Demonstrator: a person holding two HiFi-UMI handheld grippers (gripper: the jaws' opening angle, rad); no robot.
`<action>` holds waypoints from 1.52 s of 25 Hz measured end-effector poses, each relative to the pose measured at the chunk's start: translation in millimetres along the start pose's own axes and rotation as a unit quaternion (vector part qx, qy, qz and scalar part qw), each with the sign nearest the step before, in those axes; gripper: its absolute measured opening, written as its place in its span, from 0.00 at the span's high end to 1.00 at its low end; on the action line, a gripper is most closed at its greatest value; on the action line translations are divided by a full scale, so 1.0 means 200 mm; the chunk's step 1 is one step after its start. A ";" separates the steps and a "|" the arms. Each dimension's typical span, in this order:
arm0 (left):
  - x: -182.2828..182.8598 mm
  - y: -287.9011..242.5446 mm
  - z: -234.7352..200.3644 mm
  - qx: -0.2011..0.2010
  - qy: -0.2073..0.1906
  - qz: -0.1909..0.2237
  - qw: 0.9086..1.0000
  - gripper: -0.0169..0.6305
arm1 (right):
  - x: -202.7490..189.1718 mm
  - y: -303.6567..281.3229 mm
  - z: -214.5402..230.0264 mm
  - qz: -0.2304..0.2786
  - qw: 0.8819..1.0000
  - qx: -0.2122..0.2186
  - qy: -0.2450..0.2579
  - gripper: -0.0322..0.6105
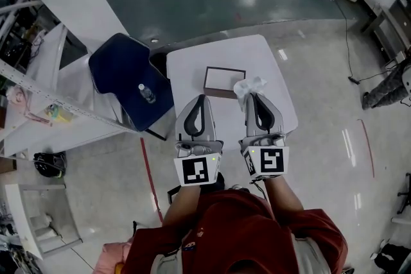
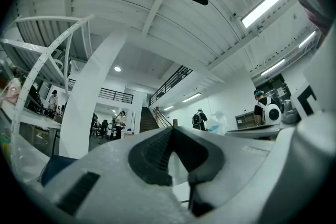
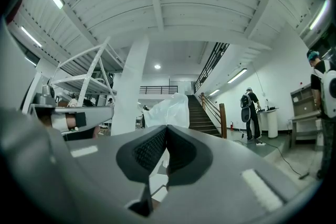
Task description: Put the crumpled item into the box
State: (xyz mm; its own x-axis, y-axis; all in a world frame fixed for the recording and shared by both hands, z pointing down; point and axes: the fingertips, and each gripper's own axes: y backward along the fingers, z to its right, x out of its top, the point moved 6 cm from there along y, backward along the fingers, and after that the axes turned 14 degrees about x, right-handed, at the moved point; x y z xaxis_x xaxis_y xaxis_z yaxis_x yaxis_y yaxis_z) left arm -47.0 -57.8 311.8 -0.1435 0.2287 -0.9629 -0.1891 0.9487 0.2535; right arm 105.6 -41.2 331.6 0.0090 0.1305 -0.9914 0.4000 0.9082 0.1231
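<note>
A white crumpled item sticks out of the tips of my right gripper, which is shut on it above the white table. The right gripper view shows the same crumpled item rising above the closed jaws of that gripper. An open shallow box with a dark rim lies on the table, just left of the held item. My left gripper is shut with nothing in it, beside the right one and nearer than the box. In its own view the left gripper points up at the hall.
A dark blue chair with a small bottle on its seat stands left of the table. White shelving runs along the left. A red tape line marks the floor. People stand far off in the hall.
</note>
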 end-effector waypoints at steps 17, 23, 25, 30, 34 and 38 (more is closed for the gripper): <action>-0.04 -0.23 -0.33 -0.010 0.014 0.008 1.000 0.97 | -0.07 -0.39 -0.13 -0.010 1.000 -0.012 -0.008 0.95; -0.08 -0.34 -0.34 -0.012 0.009 0.008 1.000 0.97 | -0.11 -0.49 -0.07 -0.011 1.000 -0.012 -0.015 0.95; -0.10 -0.38 -0.33 -0.011 0.007 0.007 1.000 0.97 | -0.12 -0.53 -0.03 -0.011 1.000 -0.011 -0.016 0.95; -0.11 -0.53 -0.31 -0.008 0.005 0.013 1.000 0.97 | -0.14 -0.64 0.09 -0.014 1.000 -0.005 -0.018 0.95; -0.16 -0.65 -0.27 -0.004 0.005 0.007 1.000 0.97 | -0.16 -0.72 0.20 -0.019 1.000 -0.003 -0.022 0.95; -0.20 -0.77 -0.25 -0.003 0.009 0.004 1.000 0.97 | -0.19 -0.82 0.28 -0.023 0.999 0.005 -0.027 0.95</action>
State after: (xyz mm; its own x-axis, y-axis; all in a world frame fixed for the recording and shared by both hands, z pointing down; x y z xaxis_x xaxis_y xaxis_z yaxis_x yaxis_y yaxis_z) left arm -60.9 -223.2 315.4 -0.1625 0.2324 -0.9590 -0.1937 0.9455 0.2619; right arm 91.8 -217.8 347.0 0.0397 0.0677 -0.9969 0.4094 0.9090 0.0780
